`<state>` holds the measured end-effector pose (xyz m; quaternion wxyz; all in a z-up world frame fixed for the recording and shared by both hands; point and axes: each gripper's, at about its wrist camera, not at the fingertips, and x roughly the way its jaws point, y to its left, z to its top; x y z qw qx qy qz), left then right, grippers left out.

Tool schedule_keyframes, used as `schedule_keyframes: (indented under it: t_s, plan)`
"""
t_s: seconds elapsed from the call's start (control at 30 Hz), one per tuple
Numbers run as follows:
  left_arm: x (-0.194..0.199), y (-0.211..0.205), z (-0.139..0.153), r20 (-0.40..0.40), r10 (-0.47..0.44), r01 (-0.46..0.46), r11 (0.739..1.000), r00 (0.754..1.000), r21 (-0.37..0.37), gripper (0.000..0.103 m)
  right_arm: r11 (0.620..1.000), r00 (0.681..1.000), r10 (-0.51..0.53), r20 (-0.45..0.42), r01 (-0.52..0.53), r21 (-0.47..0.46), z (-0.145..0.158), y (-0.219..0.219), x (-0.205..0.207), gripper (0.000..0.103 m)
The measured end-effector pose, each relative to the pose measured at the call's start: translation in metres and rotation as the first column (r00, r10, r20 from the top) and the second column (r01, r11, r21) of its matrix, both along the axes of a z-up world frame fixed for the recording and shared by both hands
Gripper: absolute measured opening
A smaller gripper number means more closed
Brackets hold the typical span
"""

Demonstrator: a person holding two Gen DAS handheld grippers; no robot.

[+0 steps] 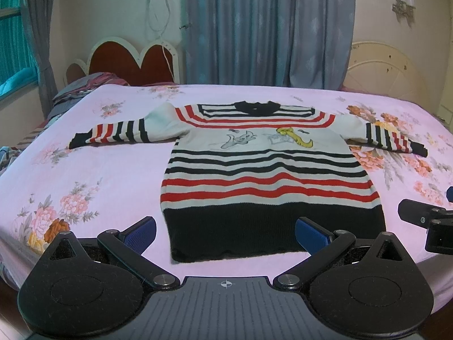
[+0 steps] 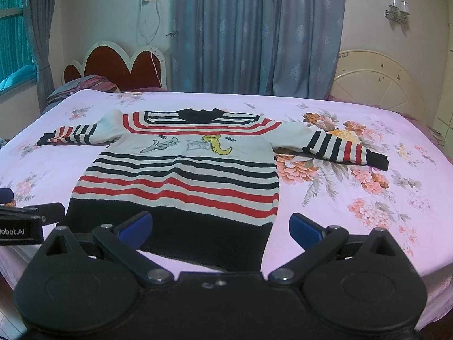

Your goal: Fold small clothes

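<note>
A: The fingers first. The left gripper (image 1: 225, 233) has its blue-padded fingers (image 1: 141, 233) spread wide and holding nothing, poised over the near edge of the bed (image 1: 85, 170). The right gripper (image 2: 220, 231) is likewise splayed apart and empty.

B: And the garment?

A: A small striped sweater (image 1: 263, 170) lies flat, front up, in the middle of the floral pink sheet. Going left to right: the left sleeve (image 1: 113, 133) stretches straight out sideways, then comes the body with its dark neckline (image 1: 256, 106) at the far end and a broad black hem band (image 1: 271, 226) nearest the grippers, then the right sleeve (image 2: 339, 147) angling slightly toward the viewer.

B: How would it handle?

A: It looks like a soft, fairly thick knit, ribbed at hem and cuffs, so likely light, floppy, and not slippery. It should bunch rather than slide. The cuffs or the shoulder seams seem the sensible places to pinch for folding the sleeves inward; the hem corners would serve for doubling the body over.

B: Anything underneath?

A: The right sleeve casts a shadow and may be slightly lifted or creased, though the fisheye makes that hard to judge.
</note>
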<state>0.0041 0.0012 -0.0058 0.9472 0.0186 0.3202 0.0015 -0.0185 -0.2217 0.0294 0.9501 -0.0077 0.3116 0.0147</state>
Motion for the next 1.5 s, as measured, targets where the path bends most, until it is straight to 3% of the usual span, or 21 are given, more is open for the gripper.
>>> schedule_keyframes:
  t_s: [1.5]
  plan:
    - [-0.0047,0.0040,-0.0061,-0.009,0.004,-0.004,1.000,1.000,0.001,0.103,1.000,1.000,0.001,-0.002,-0.001,0.002,0.0013,-0.0001,0.0035,0.102]
